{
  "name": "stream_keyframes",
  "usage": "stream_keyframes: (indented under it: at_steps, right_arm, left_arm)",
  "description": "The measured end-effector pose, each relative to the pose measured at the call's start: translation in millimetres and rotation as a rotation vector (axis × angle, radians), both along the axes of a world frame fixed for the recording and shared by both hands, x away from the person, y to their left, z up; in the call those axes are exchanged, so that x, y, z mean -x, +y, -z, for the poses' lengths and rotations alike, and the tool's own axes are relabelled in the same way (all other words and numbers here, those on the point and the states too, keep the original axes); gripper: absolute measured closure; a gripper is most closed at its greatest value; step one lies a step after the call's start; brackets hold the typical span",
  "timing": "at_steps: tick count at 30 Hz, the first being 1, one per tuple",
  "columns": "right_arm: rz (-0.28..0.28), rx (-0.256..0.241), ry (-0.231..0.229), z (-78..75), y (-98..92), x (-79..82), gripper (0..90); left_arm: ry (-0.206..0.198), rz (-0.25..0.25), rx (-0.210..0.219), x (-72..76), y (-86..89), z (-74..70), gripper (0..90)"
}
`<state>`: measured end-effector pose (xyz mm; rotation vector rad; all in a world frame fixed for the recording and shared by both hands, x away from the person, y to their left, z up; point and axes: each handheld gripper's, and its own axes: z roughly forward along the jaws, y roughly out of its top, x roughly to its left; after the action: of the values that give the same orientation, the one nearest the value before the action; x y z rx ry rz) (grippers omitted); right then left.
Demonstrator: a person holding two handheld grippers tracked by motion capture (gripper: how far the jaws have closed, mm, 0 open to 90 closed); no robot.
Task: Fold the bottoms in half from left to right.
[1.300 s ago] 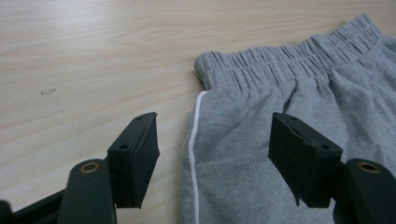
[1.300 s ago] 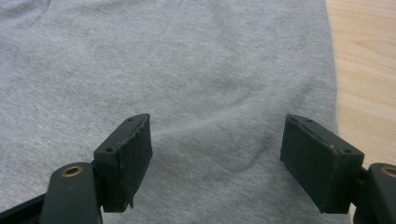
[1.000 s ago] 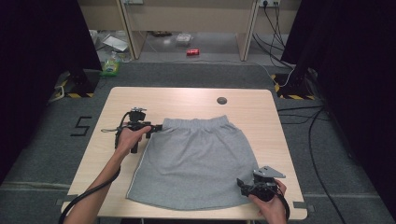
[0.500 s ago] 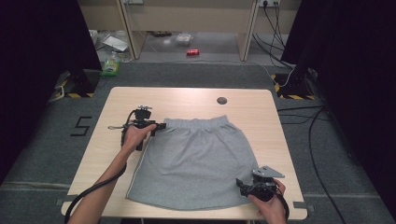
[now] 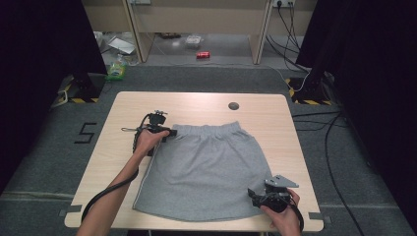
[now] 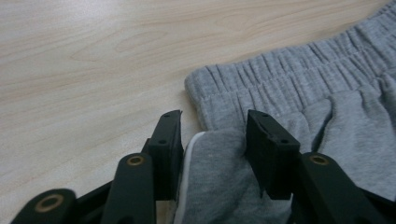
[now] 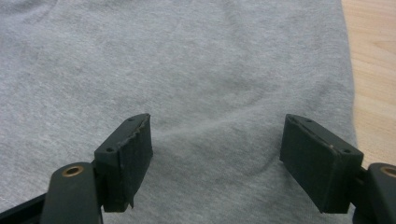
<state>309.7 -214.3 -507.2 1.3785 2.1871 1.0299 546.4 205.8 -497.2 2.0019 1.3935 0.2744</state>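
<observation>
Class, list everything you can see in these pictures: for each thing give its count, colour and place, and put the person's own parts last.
Grey fabric skirt with elastic waistband: one, grey, flat on the table's middle.
Light wooden table: one, pale wood, centre.
Small round dark disc: one, dark grey, table's far side.
Red can: one, red, on the floor beyond.
Green packet: one, green, floor at far left.
Left tongs: one, black, around a fold at the skirt's waistband corner.
Right tongs: one, black, open over the skirt's near right hem.
Person's forearms: two, near edge.
</observation>
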Motion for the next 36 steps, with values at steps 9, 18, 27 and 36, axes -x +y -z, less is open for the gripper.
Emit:
stream_keyframes:
  at_steps: [9,18,27,36]
  right_arm:
    - [-0.022,-0.001,-0.008,-1.5,11.2,0.4,25.5]
    - [-0.063,-0.007,-0.044,-6.5,37.6,0.8,25.9]
    - [-0.109,-0.016,-0.073,-10.0,75.0,-4.3,26.2]
    - [-0.243,-0.016,-0.077,-11.7,137.6,-13.1,27.9]
  left_arm:
    - [-0.01,-0.008,-0.061,-3.4,-7.5,2.1,71.3]
    - [-0.006,-0.011,-0.074,-3.6,-9.8,1.4,75.8]
    - [-0.023,-0.027,-0.085,-4.5,-7.6,2.1,77.0]
    - [-0.055,-0.036,-0.152,-5.2,-1.5,1.4,77.6]
